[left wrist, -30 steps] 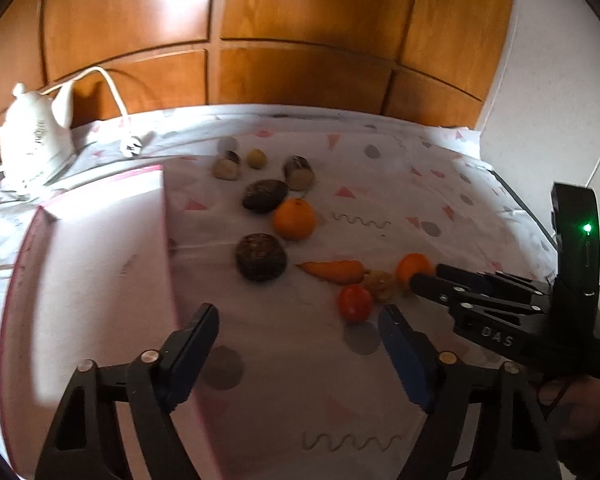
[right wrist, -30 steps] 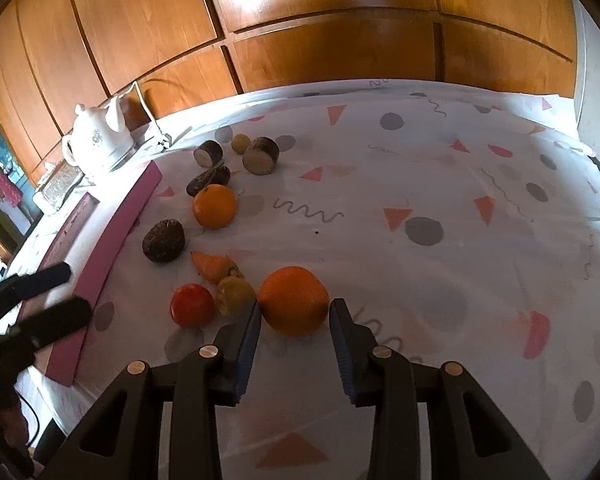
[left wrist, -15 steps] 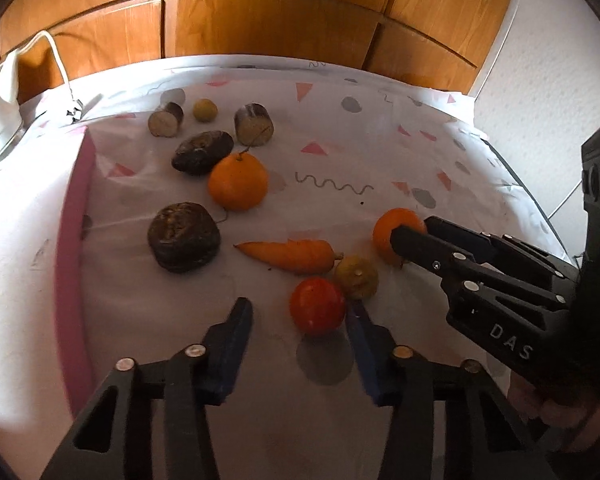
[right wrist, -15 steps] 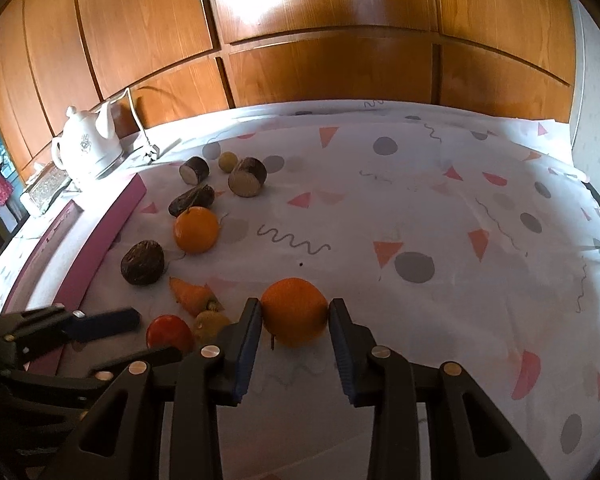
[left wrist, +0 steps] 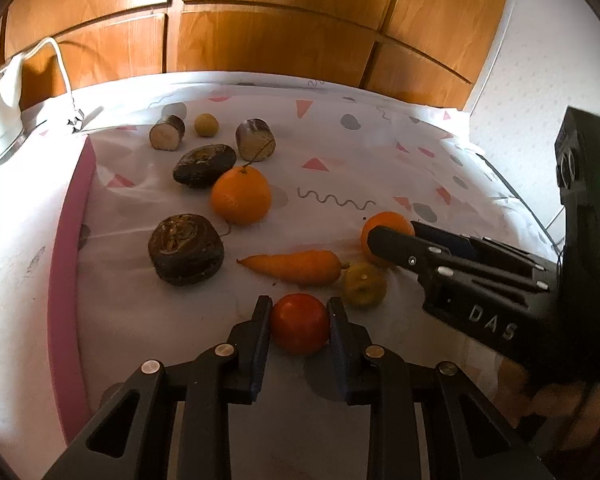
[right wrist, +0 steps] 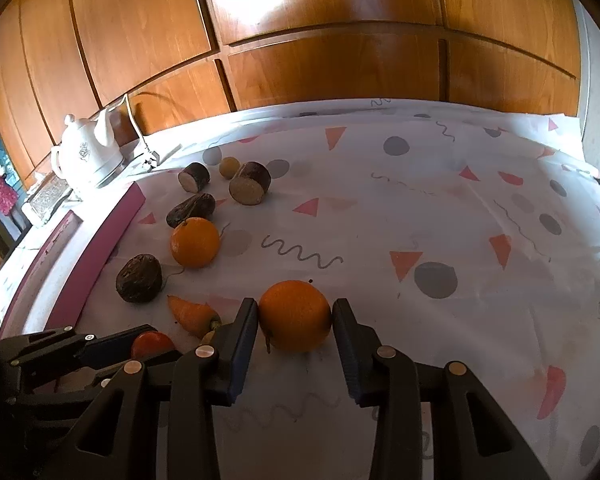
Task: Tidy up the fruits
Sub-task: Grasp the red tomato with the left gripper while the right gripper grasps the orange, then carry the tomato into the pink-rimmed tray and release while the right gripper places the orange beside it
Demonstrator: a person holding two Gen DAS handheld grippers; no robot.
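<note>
My left gripper [left wrist: 298, 322] is shut on a red tomato [left wrist: 299, 323] resting on the patterned cloth. My right gripper [right wrist: 294, 324] is shut on an orange [right wrist: 295, 315], which also shows in the left wrist view [left wrist: 384, 224]. A carrot [left wrist: 292, 266] and a small yellow-green fruit [left wrist: 364, 284] lie between the two. A second orange [left wrist: 241, 195] with a stem lies farther back. In the right wrist view the tomato [right wrist: 151, 343] sits between the left gripper's fingers.
Two dark brown lumps [left wrist: 186, 248] [left wrist: 204, 165], two cut brown cylinders [left wrist: 256, 140] [left wrist: 167, 133] and a small yellow ball [left wrist: 206, 124] lie at the back. A pink-edged tray [left wrist: 66, 216] sits left. A white kettle [right wrist: 88, 154] stands at the back left.
My left gripper moved forward to the tomato and closed on it. My right gripper stayed around the orange.
</note>
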